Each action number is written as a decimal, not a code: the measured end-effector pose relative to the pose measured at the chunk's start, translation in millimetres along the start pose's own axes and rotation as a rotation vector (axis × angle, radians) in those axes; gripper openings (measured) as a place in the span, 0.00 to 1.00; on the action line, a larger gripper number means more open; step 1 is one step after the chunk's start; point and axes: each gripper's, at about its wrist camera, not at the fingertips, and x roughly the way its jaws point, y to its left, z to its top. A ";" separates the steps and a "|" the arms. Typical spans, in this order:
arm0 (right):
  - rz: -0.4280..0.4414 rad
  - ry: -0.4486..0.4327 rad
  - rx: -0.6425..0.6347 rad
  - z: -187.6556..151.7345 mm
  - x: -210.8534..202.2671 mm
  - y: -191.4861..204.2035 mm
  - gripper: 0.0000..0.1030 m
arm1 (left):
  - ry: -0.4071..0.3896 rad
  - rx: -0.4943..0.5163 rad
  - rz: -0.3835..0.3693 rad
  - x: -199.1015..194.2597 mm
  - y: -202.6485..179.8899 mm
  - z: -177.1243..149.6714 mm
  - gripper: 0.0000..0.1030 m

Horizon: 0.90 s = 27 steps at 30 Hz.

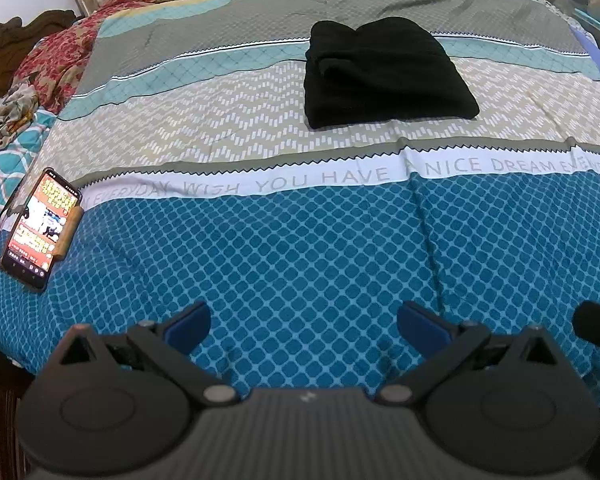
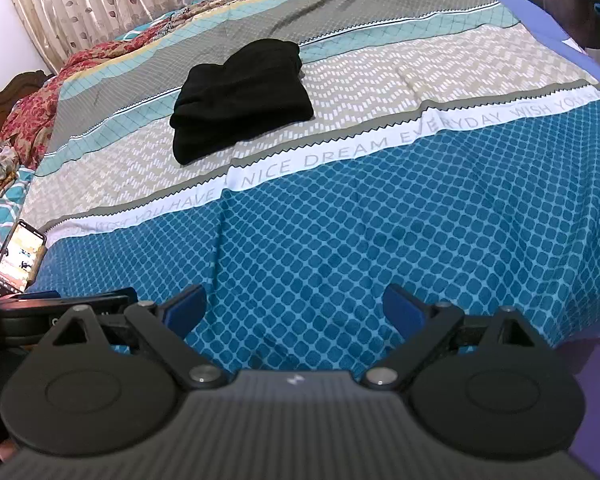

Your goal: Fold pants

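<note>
Black pants (image 1: 384,74) lie folded into a compact bundle on the beige zigzag band of the bedsheet, far ahead of both grippers. From the right wrist view the same pants (image 2: 240,104) sit up and to the left. My left gripper (image 1: 304,324) is open over the blue diamond-patterned part of the sheet, nothing between its blue pads. My right gripper (image 2: 294,312) is likewise open and empty, low near the front edge of the bed. The right gripper's body (image 1: 598,324) shows at the right edge of the left wrist view.
A phone (image 1: 40,228) with a lit screen leans at the bed's left edge, also seen as the phone (image 2: 18,258) in the right view. Red floral bedding (image 1: 60,52) is piled at the left. A curtain (image 2: 100,4) hangs behind the bed.
</note>
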 end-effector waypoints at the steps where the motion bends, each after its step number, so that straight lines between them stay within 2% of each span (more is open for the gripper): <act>1: -0.002 0.000 0.000 0.2 0.3 0.0 0.94 | 0.000 -0.001 0.000 0.4 0.8 0.0 1.00; 14: -0.014 -0.027 -0.017 0.6 -2.0 5.8 0.94 | 0.019 -0.011 -0.020 3.3 3.8 -1.1 1.00; 27: -0.007 -0.013 0.007 -1.9 -0.4 2.7 0.94 | 0.040 0.006 0.001 6.4 1.0 -4.2 1.00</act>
